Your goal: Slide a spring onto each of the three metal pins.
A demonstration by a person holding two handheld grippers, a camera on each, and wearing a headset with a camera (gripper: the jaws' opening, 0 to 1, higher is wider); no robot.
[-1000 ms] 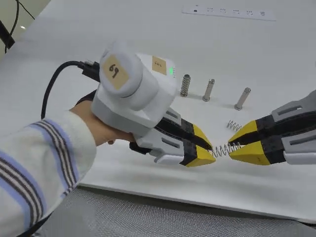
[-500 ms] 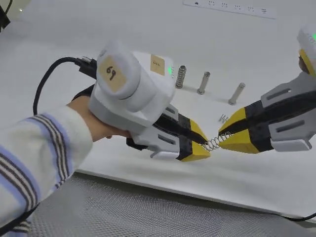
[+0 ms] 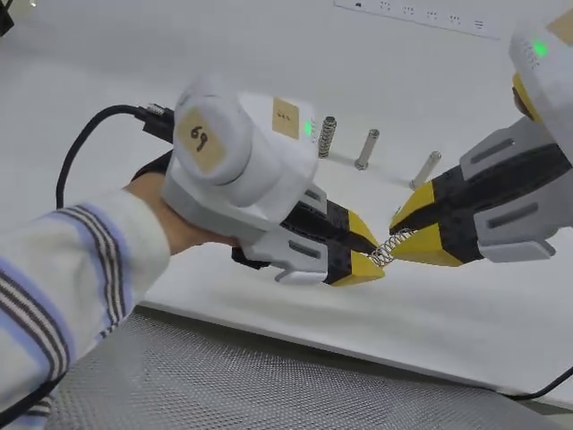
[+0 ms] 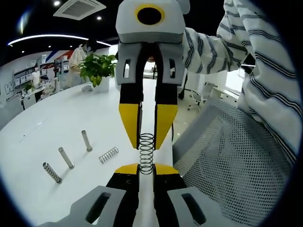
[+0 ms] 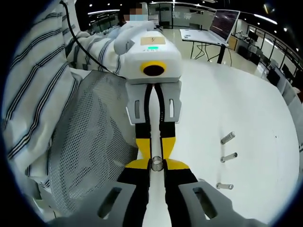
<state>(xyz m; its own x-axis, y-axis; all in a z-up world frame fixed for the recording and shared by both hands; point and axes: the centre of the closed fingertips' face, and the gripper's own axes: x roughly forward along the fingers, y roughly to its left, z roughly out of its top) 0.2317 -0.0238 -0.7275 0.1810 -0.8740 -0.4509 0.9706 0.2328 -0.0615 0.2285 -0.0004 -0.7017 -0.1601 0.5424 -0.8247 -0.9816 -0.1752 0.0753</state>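
Step in hand: second of three springs, held in mid-air and not yet on a pin. The left gripper (image 3: 363, 262) and right gripper (image 3: 396, 239) meet tip to tip above the near edge of the tabletop (image 3: 224, 54). The spring (image 3: 385, 250) bridges the short gap between them. In the left gripper view the jaws of each gripper are pressed nearly together on one end of the spring, so both look to be pinching it. It reads as a handover or a regrip; which one will carry it, cannot tell.

Pins stand in a row further back on the tabletop, well apart from the grippers. The covered pin (image 3: 328, 136) already wears a spring. The middle pin (image 3: 365, 149) and end pin (image 3: 425, 169) are bare. A loose spring (image 4: 108, 154) lies flat on the tabletop near the pins, untouched.

Progress, judged: one pin done, two left.

Next move calls for one gripper to let go so the other holds the spring by one end with the open end free. Then carry it over a bare pin, line the coil up with the pin and slide it down. Risk: the spring is small and bendy, so a skewed grip could catch the pin top or let it pop out.
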